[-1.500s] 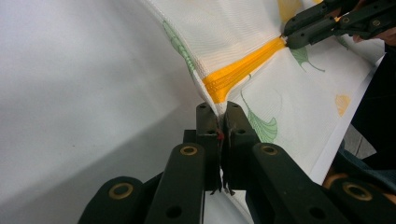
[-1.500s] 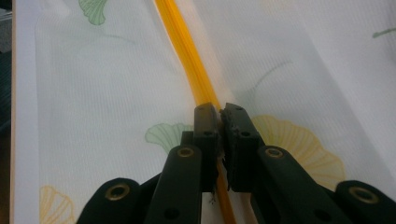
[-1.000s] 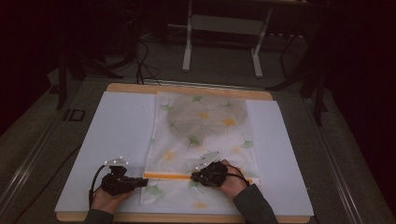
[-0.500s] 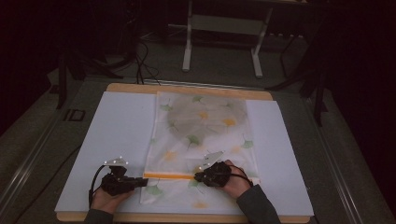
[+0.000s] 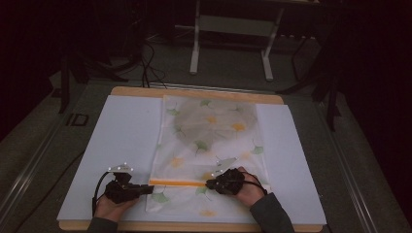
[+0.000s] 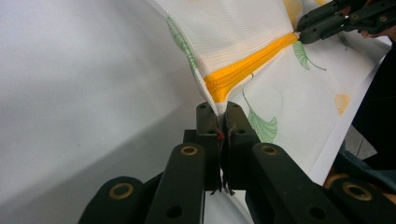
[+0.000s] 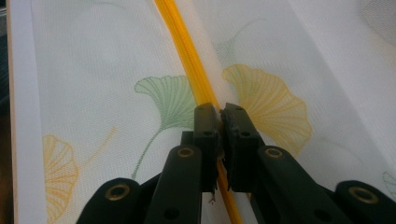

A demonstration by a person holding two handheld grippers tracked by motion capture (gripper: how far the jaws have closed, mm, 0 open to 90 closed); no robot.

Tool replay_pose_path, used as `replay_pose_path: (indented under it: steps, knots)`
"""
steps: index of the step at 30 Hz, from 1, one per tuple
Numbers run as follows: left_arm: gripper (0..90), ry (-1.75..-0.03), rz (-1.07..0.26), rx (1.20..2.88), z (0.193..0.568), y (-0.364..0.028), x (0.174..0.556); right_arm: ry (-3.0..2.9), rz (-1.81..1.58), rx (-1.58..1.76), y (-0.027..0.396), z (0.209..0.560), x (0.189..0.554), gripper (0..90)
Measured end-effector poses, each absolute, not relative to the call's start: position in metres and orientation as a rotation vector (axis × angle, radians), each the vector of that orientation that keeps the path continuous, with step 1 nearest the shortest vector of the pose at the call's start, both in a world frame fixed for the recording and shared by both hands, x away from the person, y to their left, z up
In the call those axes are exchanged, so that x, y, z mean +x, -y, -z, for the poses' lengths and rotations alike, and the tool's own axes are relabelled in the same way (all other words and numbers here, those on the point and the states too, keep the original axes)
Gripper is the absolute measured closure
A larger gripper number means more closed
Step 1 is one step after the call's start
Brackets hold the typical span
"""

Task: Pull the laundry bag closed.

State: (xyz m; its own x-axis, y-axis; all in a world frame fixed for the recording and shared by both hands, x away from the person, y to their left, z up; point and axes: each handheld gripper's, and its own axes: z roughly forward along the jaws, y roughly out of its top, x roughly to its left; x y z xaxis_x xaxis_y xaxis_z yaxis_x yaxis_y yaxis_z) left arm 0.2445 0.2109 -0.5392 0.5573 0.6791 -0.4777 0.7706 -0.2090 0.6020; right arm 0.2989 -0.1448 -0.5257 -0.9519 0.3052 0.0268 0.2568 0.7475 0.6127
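near the bench's (image 5: 194, 226) front edge, the mesh bag's (image 5: 209, 141) left edge is being pinched by the left claw (image 6: 219, 122) at the orange zipper (image 5: 177, 183). the zipper is being clamped by the right claw (image 7: 219, 116) near the middle.

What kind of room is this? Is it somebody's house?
Probably not a house; it looks like a workshop or test room. A wooden table with a white mat stands on a grey floor, cables trail behind it, and a metal stand sits in the dark.
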Motion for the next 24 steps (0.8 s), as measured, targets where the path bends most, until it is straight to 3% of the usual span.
replay_pose_path:
  steps: [24]
  knots:
    - [87.3,-1.173,0.133,1.941,0.539,-0.212,0.244,-2.85,-0.982,0.519,0.167,0.525,0.298,85.0]
